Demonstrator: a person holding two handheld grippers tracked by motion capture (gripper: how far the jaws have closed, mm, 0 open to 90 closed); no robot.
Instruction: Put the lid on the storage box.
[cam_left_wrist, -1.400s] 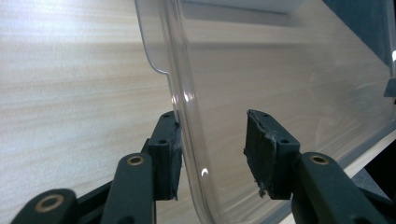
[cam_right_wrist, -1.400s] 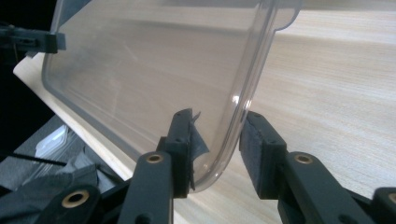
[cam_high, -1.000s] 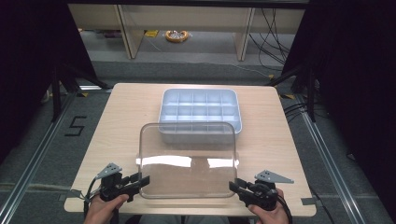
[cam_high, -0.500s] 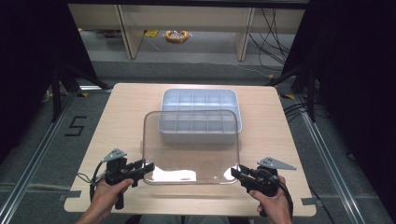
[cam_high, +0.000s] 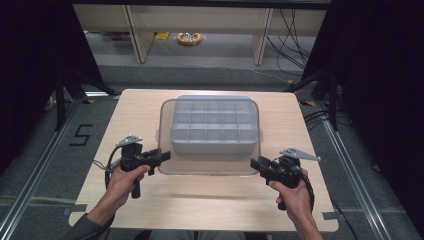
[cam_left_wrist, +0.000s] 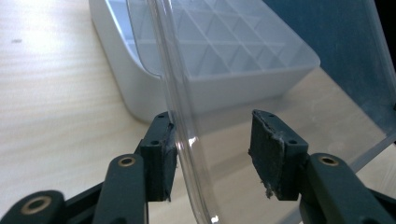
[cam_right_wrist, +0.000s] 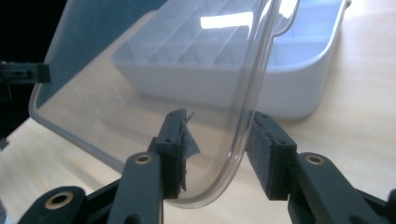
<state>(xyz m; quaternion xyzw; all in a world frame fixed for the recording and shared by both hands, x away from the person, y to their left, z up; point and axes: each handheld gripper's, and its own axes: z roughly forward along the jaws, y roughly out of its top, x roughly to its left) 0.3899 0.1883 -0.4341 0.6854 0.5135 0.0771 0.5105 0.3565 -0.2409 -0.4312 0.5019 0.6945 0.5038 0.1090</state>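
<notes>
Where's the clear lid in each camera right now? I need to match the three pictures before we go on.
High view: the clear lid lies mid-table over the compartment tray, its near edge between both hand-held grippers.
Left gripper view: its rim runs up the centre between the jaws.
Right gripper view: its rounded corner sits between the jaws.
Shared landmark: the compartment tray behind the lid.

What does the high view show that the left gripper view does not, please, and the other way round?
The high view takes in the whole wooden table, the person's two hands, the right gripper and the floor beyond. The left gripper view gives the close detail: the left gripper with its jaws apart around the clear lid's rim, one pad beside it. Both show the lid over the white compartment tray.
</notes>
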